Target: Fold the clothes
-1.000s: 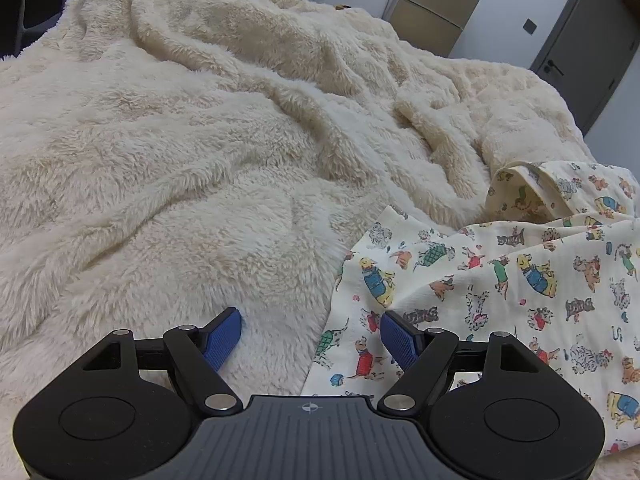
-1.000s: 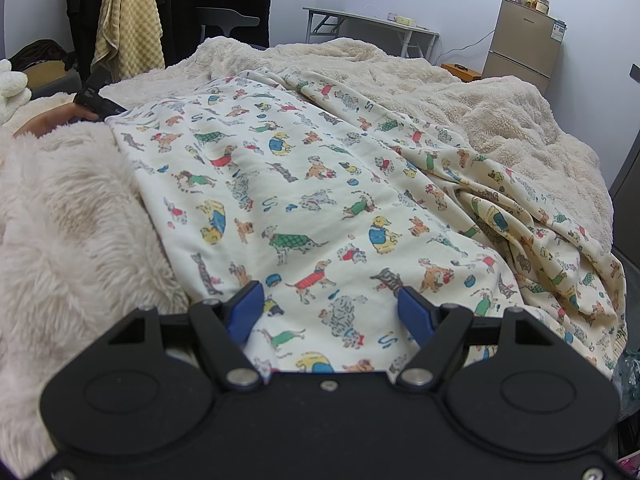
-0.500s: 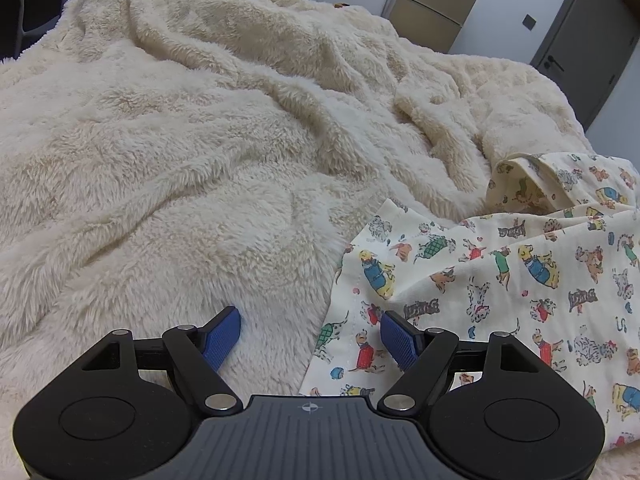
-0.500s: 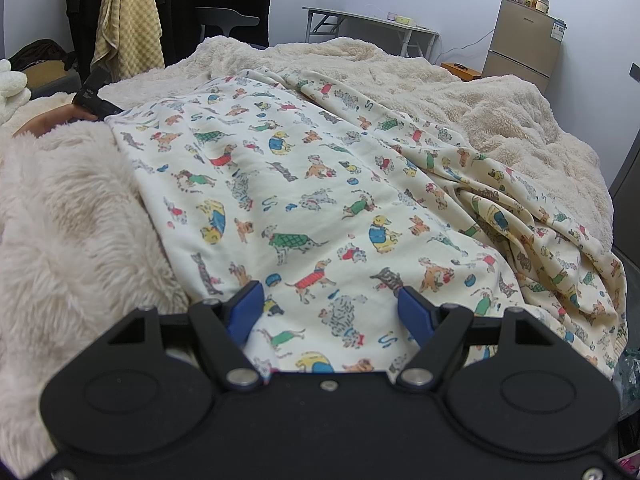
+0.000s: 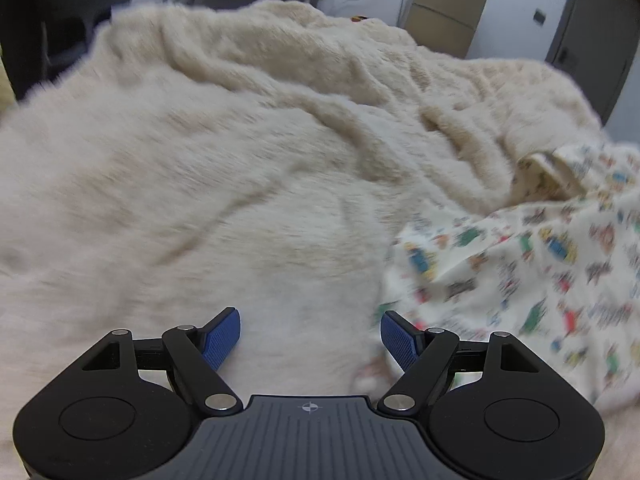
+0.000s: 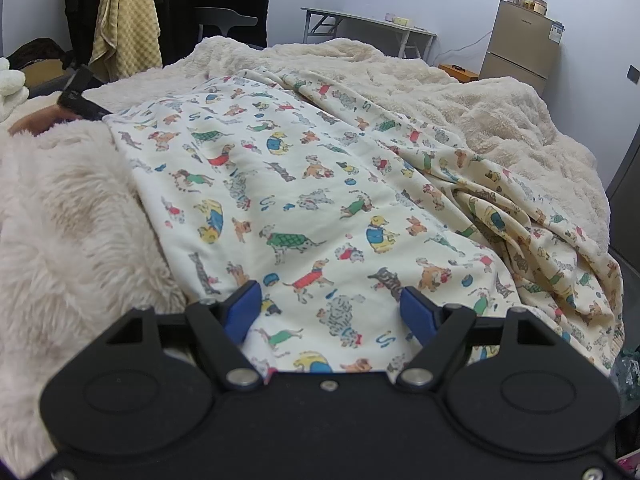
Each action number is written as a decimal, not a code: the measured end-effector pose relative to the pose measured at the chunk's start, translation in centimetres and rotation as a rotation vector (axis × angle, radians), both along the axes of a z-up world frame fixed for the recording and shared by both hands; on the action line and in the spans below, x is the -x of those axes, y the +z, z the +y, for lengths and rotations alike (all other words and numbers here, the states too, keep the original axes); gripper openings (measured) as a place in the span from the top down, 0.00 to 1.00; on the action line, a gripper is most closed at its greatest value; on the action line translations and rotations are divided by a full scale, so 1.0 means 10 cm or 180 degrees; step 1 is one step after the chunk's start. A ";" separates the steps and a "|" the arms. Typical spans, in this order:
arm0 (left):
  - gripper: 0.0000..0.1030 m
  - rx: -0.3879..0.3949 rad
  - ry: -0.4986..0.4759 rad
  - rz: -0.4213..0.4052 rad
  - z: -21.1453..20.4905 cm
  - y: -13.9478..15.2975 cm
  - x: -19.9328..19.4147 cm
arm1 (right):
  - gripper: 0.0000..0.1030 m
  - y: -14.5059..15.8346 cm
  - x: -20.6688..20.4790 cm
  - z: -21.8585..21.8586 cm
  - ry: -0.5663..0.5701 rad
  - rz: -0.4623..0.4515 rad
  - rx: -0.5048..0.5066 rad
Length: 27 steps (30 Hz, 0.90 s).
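Note:
A cream garment printed with small coloured dogs (image 6: 320, 200) lies spread over a fluffy cream blanket (image 6: 72, 216). In the left wrist view the same dog-print garment (image 5: 520, 264) fills the right side, blurred, with a folded-over corner at its far end. My left gripper (image 5: 310, 330) is open over bare blanket, and its right finger (image 5: 396, 338) sits at the garment's left edge. My right gripper (image 6: 330, 310) is open low over the garment's near end, with cloth between and under its blue pads. Neither holds anything.
The fluffy blanket (image 5: 200, 184) covers the whole bed in ridges. Behind stand a small tan fridge (image 6: 520, 46), a folding table (image 6: 368, 28), a chair (image 6: 224, 20) and a hanging yellow towel (image 6: 128, 16). A dark door (image 5: 592, 32) is at right. A hand with the other gripper (image 6: 80, 98) shows at far left.
My left gripper has shifted left and tilted up, so the garment slid further right in its view and is now blurred. The right gripper has barely moved.

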<state>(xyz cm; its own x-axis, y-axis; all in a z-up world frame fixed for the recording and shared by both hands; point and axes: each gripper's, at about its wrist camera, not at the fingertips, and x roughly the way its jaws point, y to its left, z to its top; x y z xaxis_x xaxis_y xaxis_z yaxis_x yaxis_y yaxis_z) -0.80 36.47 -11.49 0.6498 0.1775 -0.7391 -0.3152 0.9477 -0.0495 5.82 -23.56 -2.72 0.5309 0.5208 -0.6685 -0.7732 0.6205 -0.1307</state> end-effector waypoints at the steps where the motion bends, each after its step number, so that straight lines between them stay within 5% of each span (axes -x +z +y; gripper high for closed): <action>1: 0.27 -0.0145 -0.0013 0.0034 -0.01 0.05 0.08 | 0.27 0.00 0.00 0.00 -0.0002 0.0007 -0.0004; 7: 0.26 -0.0792 -0.0356 0.0133 -0.10 0.23 0.51 | 0.27 0.01 0.00 0.01 -0.0018 0.0017 0.0002; 11: 0.23 -0.1213 -0.1028 -0.0032 -0.42 0.30 0.70 | 0.27 0.01 -0.01 0.00 -0.0026 0.0031 -0.0011; 15: 0.22 -0.1487 -0.1644 -0.0037 -0.82 0.15 0.58 | 0.27 0.01 0.00 -0.01 -0.0024 0.0030 -0.0012; 19: 0.25 -0.1788 -0.1822 -0.0101 -1.13 -0.15 0.30 | 0.27 0.01 0.00 -0.02 -0.0021 0.0028 -0.0016; 23: 0.59 -0.2075 -0.1722 -0.0341 -1.27 -0.30 0.17 | 0.27 0.07 0.03 -0.07 0.0010 -0.0015 -0.0034; 27: 0.80 -0.2232 -0.1461 -0.0690 -1.24 -0.14 0.22 | 0.27 0.19 0.12 -0.19 0.0080 -0.0109 -0.0067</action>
